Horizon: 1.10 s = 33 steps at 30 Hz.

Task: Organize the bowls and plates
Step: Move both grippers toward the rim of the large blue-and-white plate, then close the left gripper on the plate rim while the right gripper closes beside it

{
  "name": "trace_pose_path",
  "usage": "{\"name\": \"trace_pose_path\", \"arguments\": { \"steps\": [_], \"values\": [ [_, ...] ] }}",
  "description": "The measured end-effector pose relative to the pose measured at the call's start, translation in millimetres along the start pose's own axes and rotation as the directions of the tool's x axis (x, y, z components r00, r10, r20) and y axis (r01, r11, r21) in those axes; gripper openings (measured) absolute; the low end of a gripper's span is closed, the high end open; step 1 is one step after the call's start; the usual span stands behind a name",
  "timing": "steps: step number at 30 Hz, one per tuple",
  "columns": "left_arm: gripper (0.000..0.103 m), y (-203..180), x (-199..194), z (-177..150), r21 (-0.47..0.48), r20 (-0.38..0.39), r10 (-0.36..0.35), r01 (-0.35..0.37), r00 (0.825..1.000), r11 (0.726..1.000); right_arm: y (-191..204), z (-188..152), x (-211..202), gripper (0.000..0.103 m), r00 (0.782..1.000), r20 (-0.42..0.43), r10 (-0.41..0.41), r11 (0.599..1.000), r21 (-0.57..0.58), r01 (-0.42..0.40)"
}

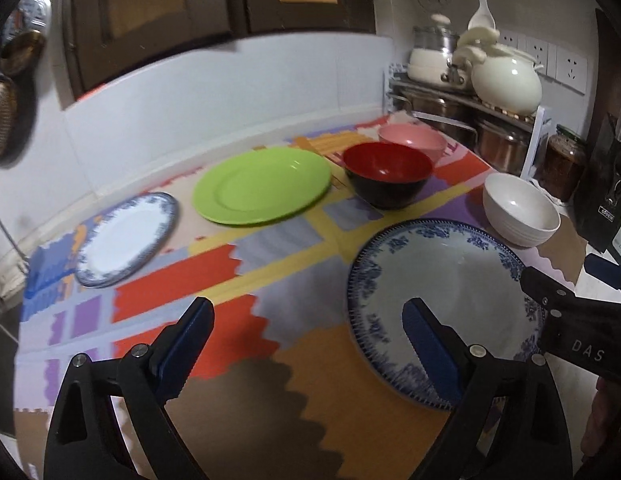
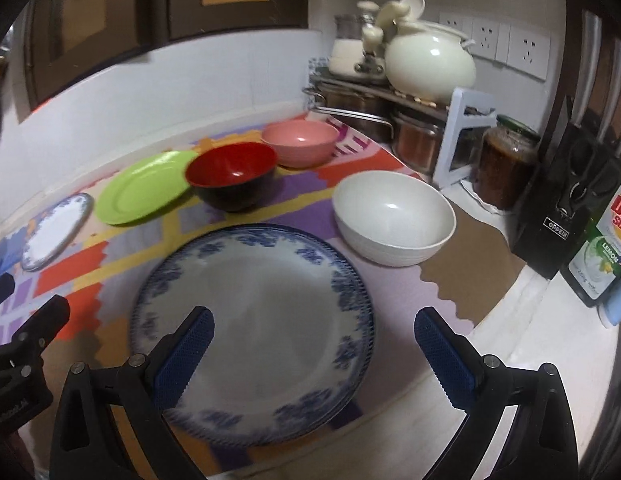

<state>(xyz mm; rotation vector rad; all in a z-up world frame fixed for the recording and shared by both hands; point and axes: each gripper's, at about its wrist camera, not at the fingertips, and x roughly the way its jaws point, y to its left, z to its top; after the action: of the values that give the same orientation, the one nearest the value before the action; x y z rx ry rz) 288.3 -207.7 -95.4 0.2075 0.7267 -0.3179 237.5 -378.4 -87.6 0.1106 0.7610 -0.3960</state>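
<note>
Bowls on the table (image 2: pixel 470 236) — red bowl (image 2: pixel 231 174), pink bowl (image 2: pixel 300 142), white bowl (image 2: pixel 392 214) — hold nothing; left gripper (image 1: pixel 308 344) and right gripper (image 2: pixel 312 350) both spread, gripping nothing.

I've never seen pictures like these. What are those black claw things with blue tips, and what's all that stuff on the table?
Those are two grabbing tools a person holds, one in each hand, each with a camera looking along it. One picture comes from the left gripper, the other from the right gripper. Both have their jaws open and hold nothing. On the colourful mat lie a big blue-patterned plate, a green plate, a smaller blue-rimmed plate, and red, pink and white bowls.
</note>
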Motion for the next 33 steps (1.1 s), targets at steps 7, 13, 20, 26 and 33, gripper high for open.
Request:
{"name": "trace_pose_path", "arguments": {
  "steps": [7, 13, 20, 26, 33],
  "values": [
    [0.089, -15.2, 42.4, 1.7, 0.013, -0.079, -0.015, 0.016, 0.997, 1.000, -15.5, 2.2, 42.1, 0.091, 0.998, -0.067, -0.015, 1.000, 0.000, 0.015],
    [0.085, -23.1, 66.4, -0.3, 0.009, -0.133, -0.043, 0.045, 0.990, 0.999, -23.0, -1.4, 62.6, 0.083, 0.993, -0.121, -0.003, 1.000, 0.015, 0.005],
    [0.072, -27.2, 81.7, -0.7, -0.008, -0.184, -0.084, 0.084, 0.979, 0.996, -25.0, -4.3, 74.9, 0.069, 0.988, -0.155, 0.014, 1.000, 0.023, -0.011],
    [0.060, -28.0, 88.6, -1.7, -0.015, -0.208, -0.101, 0.100, 0.973, 0.995, -26.2, -3.3, 79.1, 0.057, 0.985, -0.171, 0.023, 1.000, 0.013, -0.021],
    [0.047, -30.4, 90.3, -2.6, -0.009, -0.222, -0.119, 0.120, 0.968, 0.993, -25.7, -3.9, 84.6, 0.048, 0.982, -0.187, 0.021, 1.000, -0.001, -0.021]
  ]
}}
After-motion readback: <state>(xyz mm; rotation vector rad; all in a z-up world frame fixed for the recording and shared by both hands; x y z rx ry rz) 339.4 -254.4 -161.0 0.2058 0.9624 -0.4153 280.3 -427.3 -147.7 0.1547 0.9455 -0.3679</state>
